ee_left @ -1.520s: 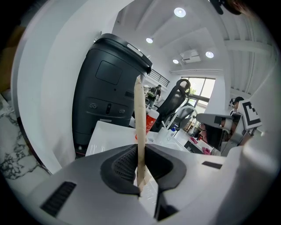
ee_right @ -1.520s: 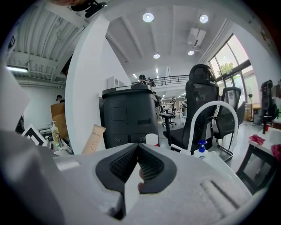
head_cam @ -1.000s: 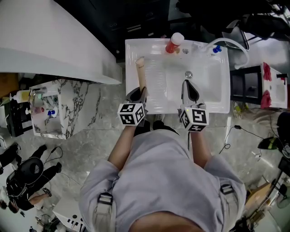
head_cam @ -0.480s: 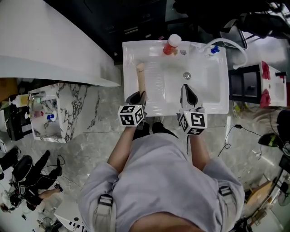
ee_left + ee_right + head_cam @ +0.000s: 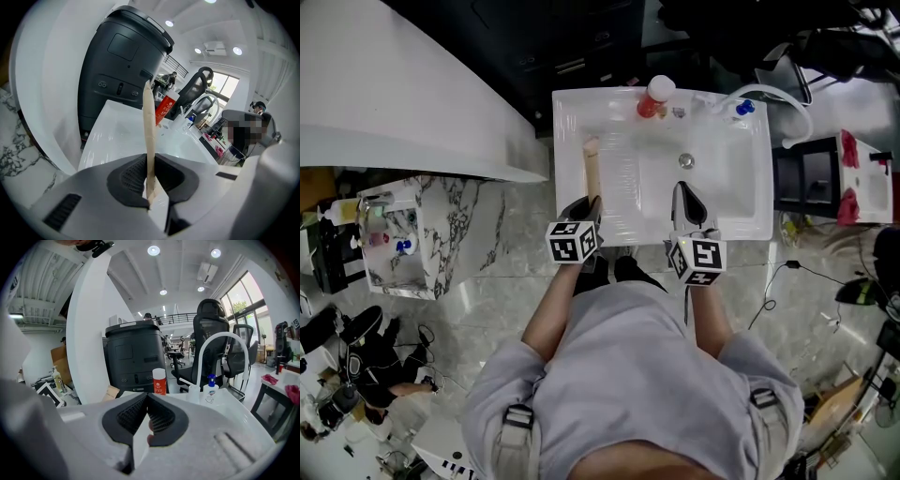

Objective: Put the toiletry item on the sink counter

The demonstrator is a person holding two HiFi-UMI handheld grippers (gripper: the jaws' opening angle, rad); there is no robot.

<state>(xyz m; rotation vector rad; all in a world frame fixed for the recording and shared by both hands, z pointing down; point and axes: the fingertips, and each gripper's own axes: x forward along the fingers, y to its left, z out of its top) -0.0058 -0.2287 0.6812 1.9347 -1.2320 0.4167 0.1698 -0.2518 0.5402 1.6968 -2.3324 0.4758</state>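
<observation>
A long, flat beige toiletry item (image 5: 592, 169) sticks out forward over the left part of the white sink counter (image 5: 572, 112). My left gripper (image 5: 592, 201) is shut on its near end. In the left gripper view the beige item (image 5: 150, 136) rises straight up from between the left gripper's (image 5: 150, 190) pads. My right gripper (image 5: 684, 195) hovers over the sink's near edge, by the basin and short of the drain (image 5: 685, 160). The right gripper (image 5: 146, 420) is shut with nothing in it.
A red bottle with a white cap (image 5: 654, 97) stands at the sink's back edge. A curved white faucet (image 5: 764, 92) and a blue-capped soap bottle (image 5: 744, 106) are at the back right. A marble-topped stand (image 5: 441, 225) holds small bottles at the left.
Both grippers keep nearly the same places over the sink's near edge. The head view has shifted slightly, and a person at the lower left has moved.
</observation>
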